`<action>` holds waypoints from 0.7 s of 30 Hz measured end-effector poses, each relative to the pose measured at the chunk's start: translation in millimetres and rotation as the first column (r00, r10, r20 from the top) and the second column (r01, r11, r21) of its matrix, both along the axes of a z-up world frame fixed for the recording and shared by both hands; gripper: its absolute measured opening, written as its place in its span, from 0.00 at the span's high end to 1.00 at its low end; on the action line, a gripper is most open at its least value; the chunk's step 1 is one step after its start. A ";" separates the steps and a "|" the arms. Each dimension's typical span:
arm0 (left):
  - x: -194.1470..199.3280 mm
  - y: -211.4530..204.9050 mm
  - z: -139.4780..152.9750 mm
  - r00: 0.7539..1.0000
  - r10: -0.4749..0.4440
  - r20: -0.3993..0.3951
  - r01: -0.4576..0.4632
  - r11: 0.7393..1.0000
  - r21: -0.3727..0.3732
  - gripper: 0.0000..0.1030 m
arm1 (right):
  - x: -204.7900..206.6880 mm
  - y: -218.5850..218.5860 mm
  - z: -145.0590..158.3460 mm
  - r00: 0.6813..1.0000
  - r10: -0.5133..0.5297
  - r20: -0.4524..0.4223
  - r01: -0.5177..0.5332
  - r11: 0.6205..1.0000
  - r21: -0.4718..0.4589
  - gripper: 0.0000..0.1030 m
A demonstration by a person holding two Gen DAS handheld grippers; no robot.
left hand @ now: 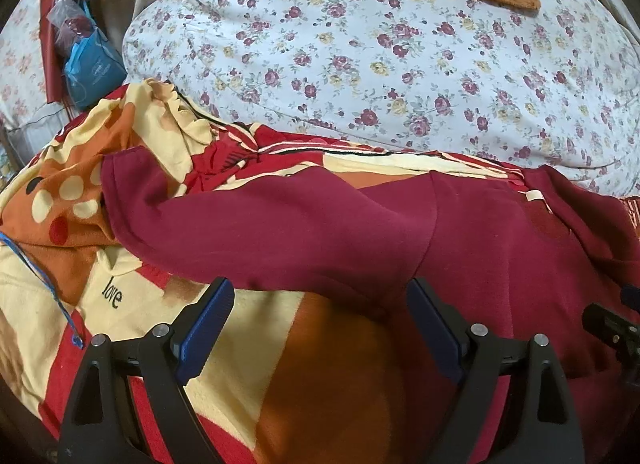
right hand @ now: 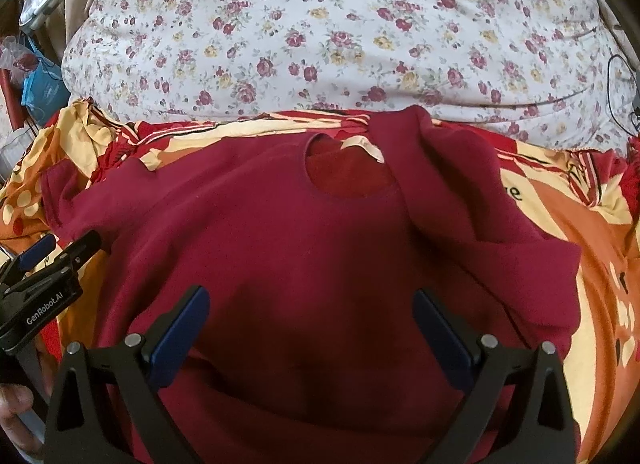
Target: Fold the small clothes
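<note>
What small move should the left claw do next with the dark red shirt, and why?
Probably lower the left claw onto the left sleeve and close on its lower edge. The dark red shirt lies spread on the patterned blanket, that sleeve stretches out flat, unfolded, and both claws, the right claw too, are open and hold nothing.

Maroon top (right hand: 280, 248), floral quilt (right hand: 320, 32)

The left claw (left hand: 320, 316) stands wide open, empty, just above the maroon shirt (left hand: 460, 248). The shirt's sleeve stretches left over a patterned blanket (left hand: 248, 344). A floral quilt (left hand: 380, 56) bulges behind.
</note>
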State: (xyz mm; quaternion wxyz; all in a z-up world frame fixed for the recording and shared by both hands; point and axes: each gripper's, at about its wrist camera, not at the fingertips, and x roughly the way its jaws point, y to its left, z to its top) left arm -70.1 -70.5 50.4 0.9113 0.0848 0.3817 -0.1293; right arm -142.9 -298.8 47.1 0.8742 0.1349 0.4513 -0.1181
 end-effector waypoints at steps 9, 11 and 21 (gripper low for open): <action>2.5 2.0 -0.9 1.000 0.004 -0.003 -0.004 1.000 -0.003 0.21 | 0.7 -0.6 -1.7 1.000 -0.001 -0.003 0.001 1.000 0.003 0.00; 3.6 2.6 -1.5 1.000 0.006 -0.006 -0.006 1.000 -0.004 0.21 | 1.3 -1.5 -2.9 1.000 -0.001 -0.008 0.001 1.000 0.008 0.00; 4.4 2.5 -1.8 1.000 0.011 -0.007 -0.011 1.000 -0.001 0.21 | 3.5 0.5 -6.1 1.000 0.009 -0.017 -0.009 1.000 0.010 0.00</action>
